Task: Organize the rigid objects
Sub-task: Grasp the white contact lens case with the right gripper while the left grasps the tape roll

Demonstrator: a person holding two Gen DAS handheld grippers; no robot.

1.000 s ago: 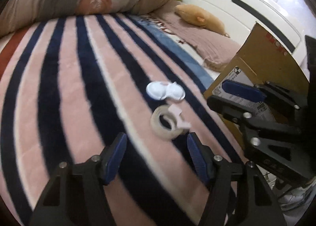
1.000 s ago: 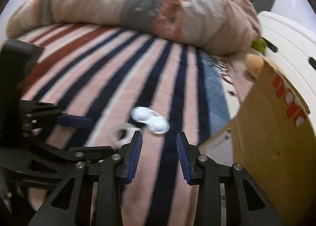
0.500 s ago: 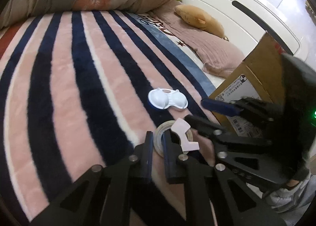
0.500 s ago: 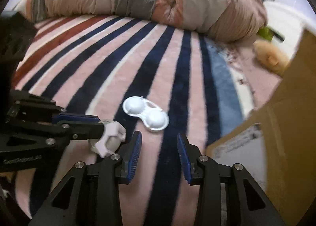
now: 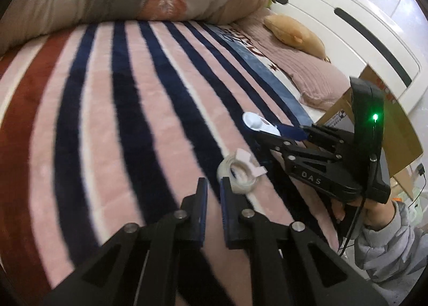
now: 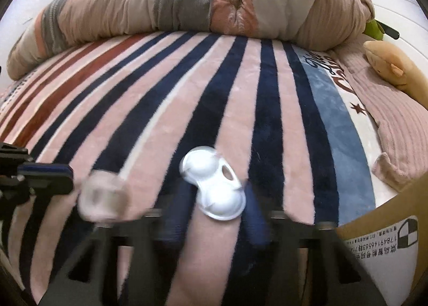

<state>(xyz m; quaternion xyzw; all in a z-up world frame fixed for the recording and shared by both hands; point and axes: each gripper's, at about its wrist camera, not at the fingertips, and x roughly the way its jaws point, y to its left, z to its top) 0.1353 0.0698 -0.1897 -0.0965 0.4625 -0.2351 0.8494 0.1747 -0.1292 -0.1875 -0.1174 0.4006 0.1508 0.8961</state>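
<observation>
The left claw (image 5: 213, 190) is nearly together, empty, just behind the tape roll (image 5: 239, 175) on the striped blanket (image 5: 112, 124). The right claw (image 6: 218, 204) stands apart around the white twin-cup case (image 6: 214, 188).

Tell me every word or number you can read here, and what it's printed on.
"DAS": right hand-held gripper, on its black body.
"1784914656" and more digits, upside down: white label on the cardboard box.
Cursive lettering on the blanket's blue stripe: unreadable.
Label's small characters: too blurred.

Right gripper (image 6: 214, 215) now wider, astride the white case (image 6: 214, 188).
</observation>
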